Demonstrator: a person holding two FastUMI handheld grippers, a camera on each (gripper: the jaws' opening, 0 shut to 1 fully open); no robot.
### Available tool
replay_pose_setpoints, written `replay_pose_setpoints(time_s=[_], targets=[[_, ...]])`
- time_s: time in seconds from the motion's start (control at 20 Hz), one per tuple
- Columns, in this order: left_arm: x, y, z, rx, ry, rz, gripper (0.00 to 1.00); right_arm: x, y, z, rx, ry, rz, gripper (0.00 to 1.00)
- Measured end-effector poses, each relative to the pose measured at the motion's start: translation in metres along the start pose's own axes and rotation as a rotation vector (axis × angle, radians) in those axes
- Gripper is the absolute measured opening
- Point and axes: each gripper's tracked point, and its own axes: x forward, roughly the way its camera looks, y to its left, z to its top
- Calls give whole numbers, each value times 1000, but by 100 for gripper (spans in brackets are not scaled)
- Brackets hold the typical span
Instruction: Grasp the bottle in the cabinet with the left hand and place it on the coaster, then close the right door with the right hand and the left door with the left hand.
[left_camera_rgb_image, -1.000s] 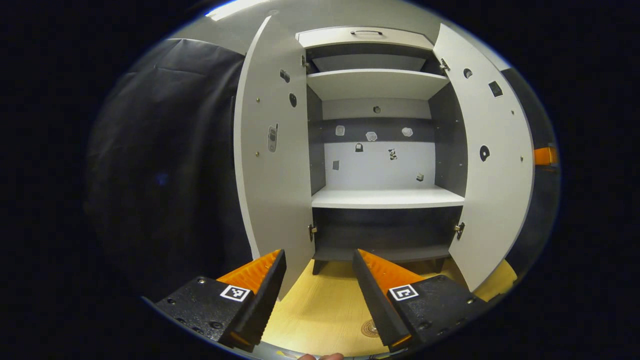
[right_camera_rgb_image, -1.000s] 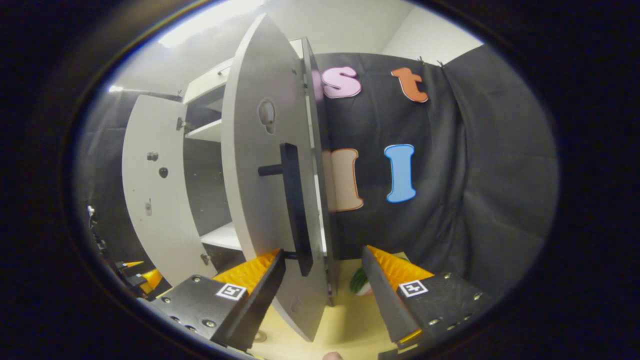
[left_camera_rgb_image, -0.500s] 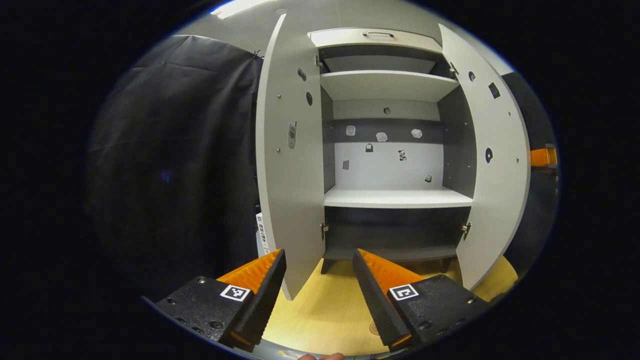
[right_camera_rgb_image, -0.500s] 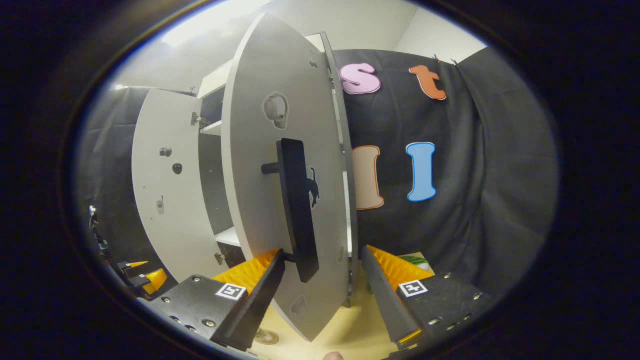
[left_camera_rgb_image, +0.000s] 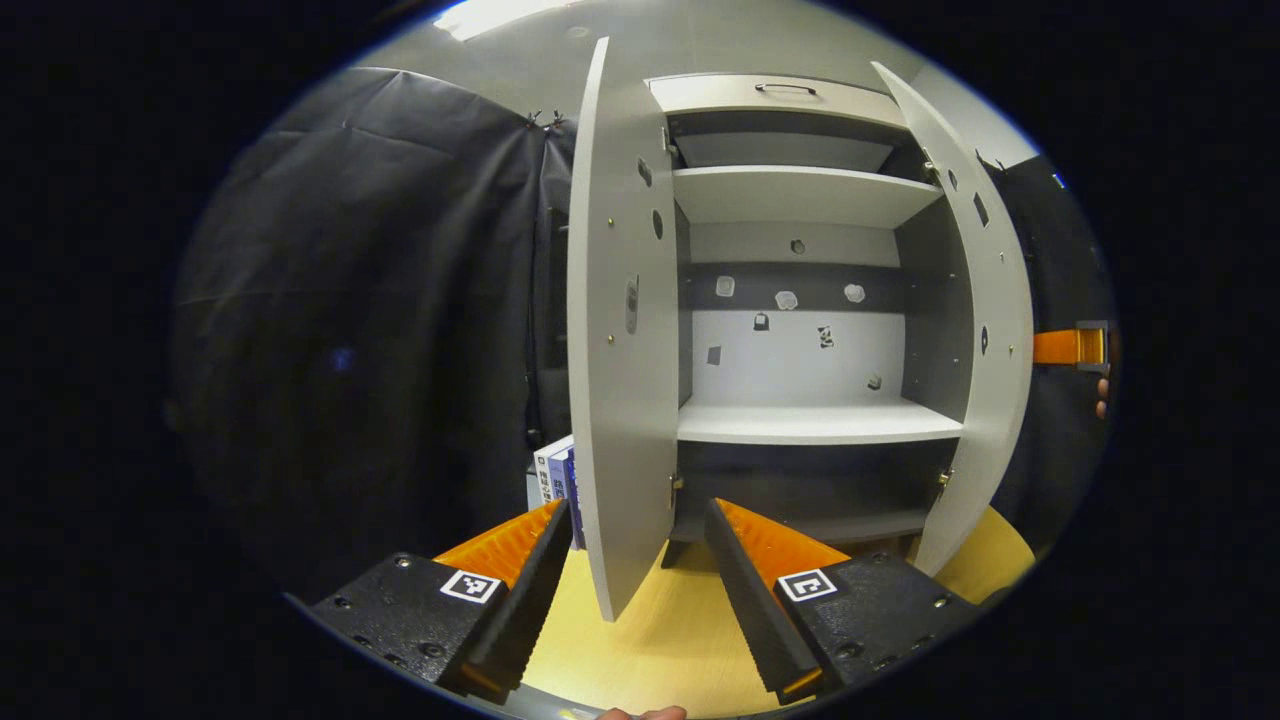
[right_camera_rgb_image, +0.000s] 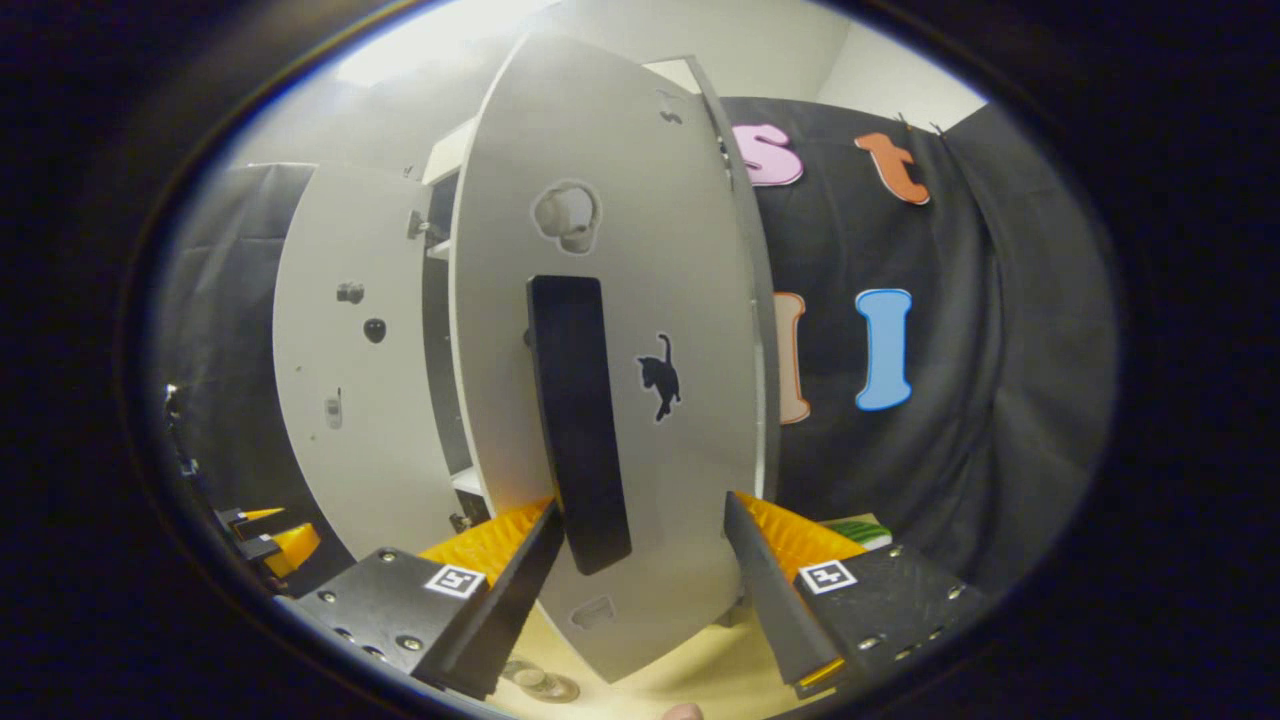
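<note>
The grey cabinet (left_camera_rgb_image: 810, 420) stands open with bare shelves. In the left gripper view my left gripper (left_camera_rgb_image: 635, 590) is open low in front of it, and the left door (left_camera_rgb_image: 620, 350) is seen nearly edge-on, its lower corner between the fingers. The right door (left_camera_rgb_image: 985, 340) is partly swung in. In the right gripper view my right gripper (right_camera_rgb_image: 640, 580) is open close against the right door's outer face (right_camera_rgb_image: 660, 250), with the lower end of the black handle (right_camera_rgb_image: 580, 420) between its fingers. A small round glassy thing (right_camera_rgb_image: 540, 683) lies on the table below; I cannot tell what it is.
Several books (left_camera_rgb_image: 555, 475) stand left of the cabinet, behind the left door. The wooden tabletop (left_camera_rgb_image: 650, 640) runs in front. A green striped object (right_camera_rgb_image: 850, 530) sits by the cloth wall on the right. The left gripper (right_camera_rgb_image: 265, 540) shows far left in the right gripper view.
The right door has swung further toward shut with my right gripper against it. The left gripper's view has shifted left, so the left door looks more edge-on and the books have come into sight.
</note>
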Motion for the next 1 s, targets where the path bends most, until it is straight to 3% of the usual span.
replay_pose_setpoints(time_s=[0.25, 0.5, 1.0], targets=[[7, 23, 14, -7, -19, 14, 86, 43, 32, -2, -28, -15, 14, 99], [14, 46, 23, -41, -27, 29, 86, 81, 57, -4, -34, -41, -20, 98], [34, 107, 36, -51, -34, 49, 86, 113, 65, -6, -54, -65, -99, 97]])
